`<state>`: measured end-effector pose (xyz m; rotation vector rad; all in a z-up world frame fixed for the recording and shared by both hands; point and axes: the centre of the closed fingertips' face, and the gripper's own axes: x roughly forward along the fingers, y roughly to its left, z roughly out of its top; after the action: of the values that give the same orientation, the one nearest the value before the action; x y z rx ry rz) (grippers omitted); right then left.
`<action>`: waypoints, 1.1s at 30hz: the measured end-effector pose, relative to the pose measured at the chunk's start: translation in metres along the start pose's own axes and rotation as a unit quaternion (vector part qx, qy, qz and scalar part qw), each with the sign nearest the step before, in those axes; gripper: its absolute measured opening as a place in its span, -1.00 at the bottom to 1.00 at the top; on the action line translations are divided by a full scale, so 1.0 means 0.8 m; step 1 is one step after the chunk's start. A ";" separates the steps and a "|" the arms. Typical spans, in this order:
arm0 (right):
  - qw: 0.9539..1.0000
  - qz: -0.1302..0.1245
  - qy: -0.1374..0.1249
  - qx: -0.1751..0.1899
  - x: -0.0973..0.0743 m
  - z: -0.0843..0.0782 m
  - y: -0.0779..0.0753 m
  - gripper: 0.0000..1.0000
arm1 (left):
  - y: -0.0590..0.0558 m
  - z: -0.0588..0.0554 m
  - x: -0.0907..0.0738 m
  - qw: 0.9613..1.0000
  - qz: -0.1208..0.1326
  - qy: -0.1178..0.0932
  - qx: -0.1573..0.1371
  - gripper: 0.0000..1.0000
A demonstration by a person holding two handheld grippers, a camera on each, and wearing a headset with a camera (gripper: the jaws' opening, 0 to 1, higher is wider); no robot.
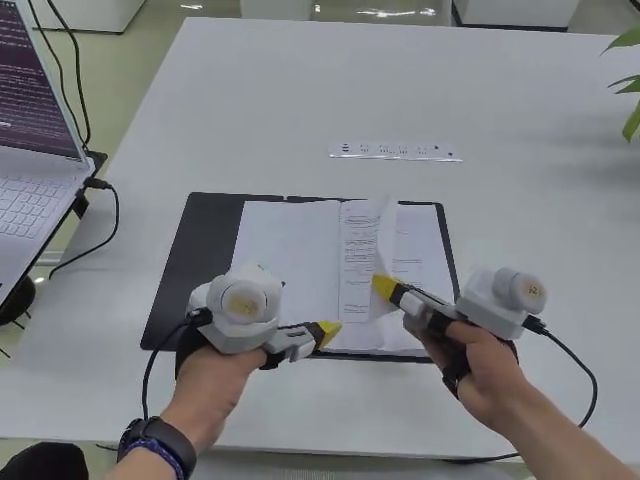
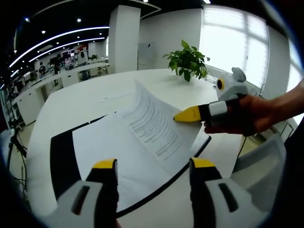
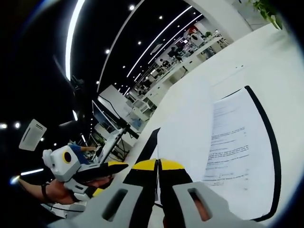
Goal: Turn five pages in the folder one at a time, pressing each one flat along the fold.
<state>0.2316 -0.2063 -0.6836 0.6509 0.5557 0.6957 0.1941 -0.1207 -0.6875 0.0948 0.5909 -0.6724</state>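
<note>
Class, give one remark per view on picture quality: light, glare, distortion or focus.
Head view: even, soft light on the table, hardly any shadow. Left gripper view: fisheye curves the table rim, and the window is blown out white. Right gripper view: tilted horizon, dark ceiling against bright strips; the lifted page, close above the right tool, looks washed out.

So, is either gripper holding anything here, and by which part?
The right gripper is shut on a lifted page of the folder, pinching its free edge near the bottom. The left gripper is open, holding nothing.
</note>
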 end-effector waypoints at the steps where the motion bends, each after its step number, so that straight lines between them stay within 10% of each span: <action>1: 1.000 0.001 0.001 -0.001 0.002 0.000 0.001 -1.00 | 0.004 0.000 -0.003 1.000 0.004 -0.001 -0.002 0.21; 33: 0.997 0.052 0.051 -0.010 0.082 -0.037 0.070 -1.00 | 0.104 -0.038 -0.099 0.996 0.080 -0.016 -0.045 0.27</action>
<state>0.2320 -0.1153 -0.6798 0.6324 0.6107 0.8352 0.1811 -0.0030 -0.6785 0.0467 0.5758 -0.4894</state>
